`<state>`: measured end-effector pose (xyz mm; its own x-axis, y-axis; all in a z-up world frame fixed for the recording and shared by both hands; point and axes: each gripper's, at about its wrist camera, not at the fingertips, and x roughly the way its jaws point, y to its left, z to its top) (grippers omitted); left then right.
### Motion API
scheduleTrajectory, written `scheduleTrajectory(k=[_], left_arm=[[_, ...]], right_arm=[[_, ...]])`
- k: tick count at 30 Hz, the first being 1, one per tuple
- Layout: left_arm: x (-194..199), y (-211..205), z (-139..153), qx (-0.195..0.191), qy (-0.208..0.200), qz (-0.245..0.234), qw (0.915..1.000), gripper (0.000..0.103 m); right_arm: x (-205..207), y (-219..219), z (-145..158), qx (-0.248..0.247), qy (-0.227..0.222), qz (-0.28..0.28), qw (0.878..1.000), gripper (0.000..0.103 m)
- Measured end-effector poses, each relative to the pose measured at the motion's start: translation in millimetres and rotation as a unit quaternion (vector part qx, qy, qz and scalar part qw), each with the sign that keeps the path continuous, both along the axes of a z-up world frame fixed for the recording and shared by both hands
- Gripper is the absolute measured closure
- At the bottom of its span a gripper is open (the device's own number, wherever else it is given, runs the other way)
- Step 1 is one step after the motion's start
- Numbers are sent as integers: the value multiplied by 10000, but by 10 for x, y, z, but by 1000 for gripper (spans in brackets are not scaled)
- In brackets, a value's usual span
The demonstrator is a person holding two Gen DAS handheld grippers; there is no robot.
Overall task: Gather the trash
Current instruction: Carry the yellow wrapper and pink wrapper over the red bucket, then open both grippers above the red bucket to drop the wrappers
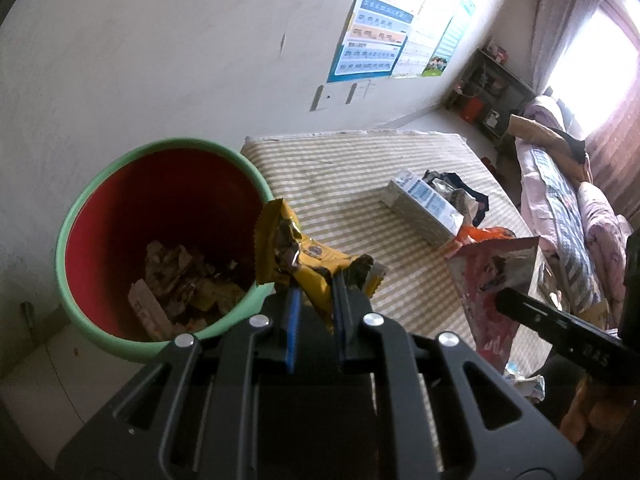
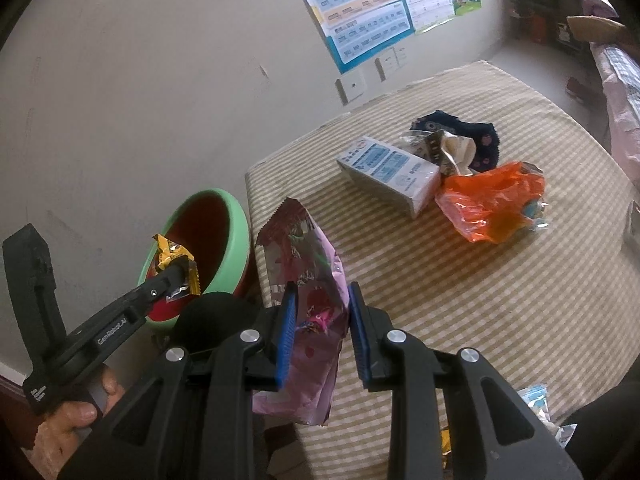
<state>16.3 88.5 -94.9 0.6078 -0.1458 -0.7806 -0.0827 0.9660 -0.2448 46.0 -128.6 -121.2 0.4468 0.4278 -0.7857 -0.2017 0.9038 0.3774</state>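
We're at a mattress [image 2: 460, 300] in beige-and-cream striped fabric, butted against a scuffed white wall [image 1: 160, 60] with glossy posters [image 1: 380, 40] at 12 o'clock; a rumpled bed with pink bedding [image 1: 568, 208] sits at 3 o'clock by a bright window. Round bin [image 1: 72, 216], mint-green rim, red inside, crumpled scraps at the bottom, sits at the mattress's 9 o'clock corner. Our left gripper [image 1: 316, 300] is clamped on a crinkly yellow foil wrapper [image 1: 280, 248] over the bin's rim. Right gripper [image 2: 322, 320] pinches a shiny pink snack bag [image 2: 312, 280] above the mattress edge. On the mattress around 1 o'clock: white-blue carton [image 2: 388, 168], orange plastic bag [image 2: 492, 200], dark spotted cloth [image 2: 480, 132].
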Motion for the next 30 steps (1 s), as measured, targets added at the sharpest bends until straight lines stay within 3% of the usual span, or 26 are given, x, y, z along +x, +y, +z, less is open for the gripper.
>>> scheduleTrajectory(k=[30], left_arm=[[-35, 851, -51, 9, -34, 1014, 9948, 90]], right_arm=[[287, 909, 182, 147, -221, 833, 9962, 77]])
